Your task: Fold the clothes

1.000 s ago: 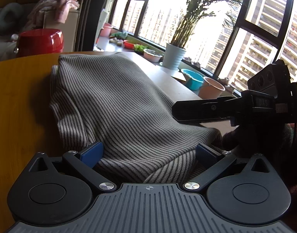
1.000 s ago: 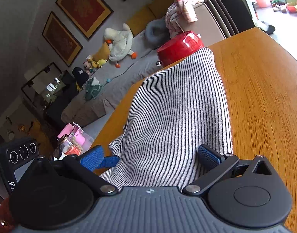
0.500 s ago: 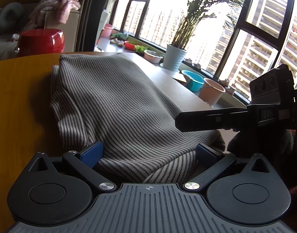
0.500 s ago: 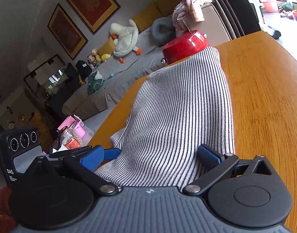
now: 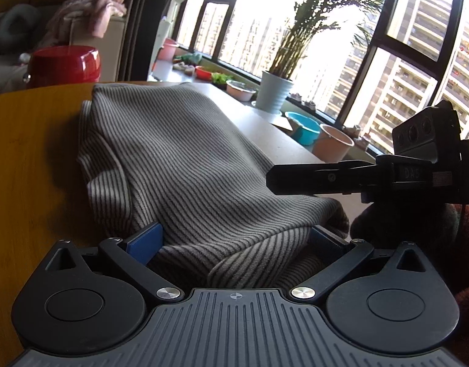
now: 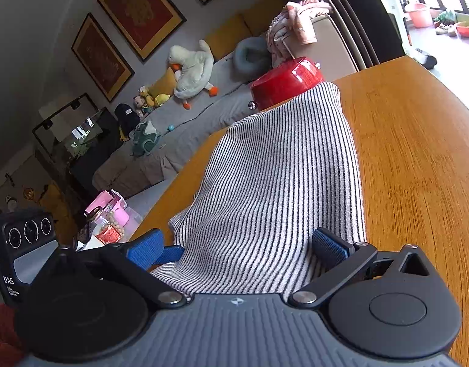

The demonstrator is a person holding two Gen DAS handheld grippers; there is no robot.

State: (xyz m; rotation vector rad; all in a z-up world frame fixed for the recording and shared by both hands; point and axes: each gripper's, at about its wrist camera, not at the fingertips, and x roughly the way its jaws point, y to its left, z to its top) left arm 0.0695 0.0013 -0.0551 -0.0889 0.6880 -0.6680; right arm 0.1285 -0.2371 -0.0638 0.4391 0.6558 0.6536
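Observation:
A grey-and-white striped garment (image 5: pixel 188 159) lies lengthwise on the wooden table (image 5: pixel 26 159), its near end bunched up against both grippers. My left gripper (image 5: pixel 234 238) is open, its blue pads wide apart with the garment's near edge draped between them. My right gripper (image 6: pixel 237 244) is also open, and the striped garment (image 6: pixel 280 177) fills the gap between its pads. In the left wrist view the right gripper (image 5: pixel 274 180) reaches in from the right, just above the cloth. The left gripper's blue fingertip (image 6: pixel 170 252) shows beside the cloth in the right wrist view.
A red pot (image 5: pixel 63 64) stands at the table's far end behind the garment. Bare wooden table (image 6: pixel 418 153) runs along the garment's right side. A white plant pot (image 5: pixel 272 94) and plastic basins (image 5: pixel 305 127) stand by the window. A jar (image 6: pixel 106 226) sits left, below table level.
Both grippers have only shifted slightly. The garment stays between their fingers and its shape is almost the same.

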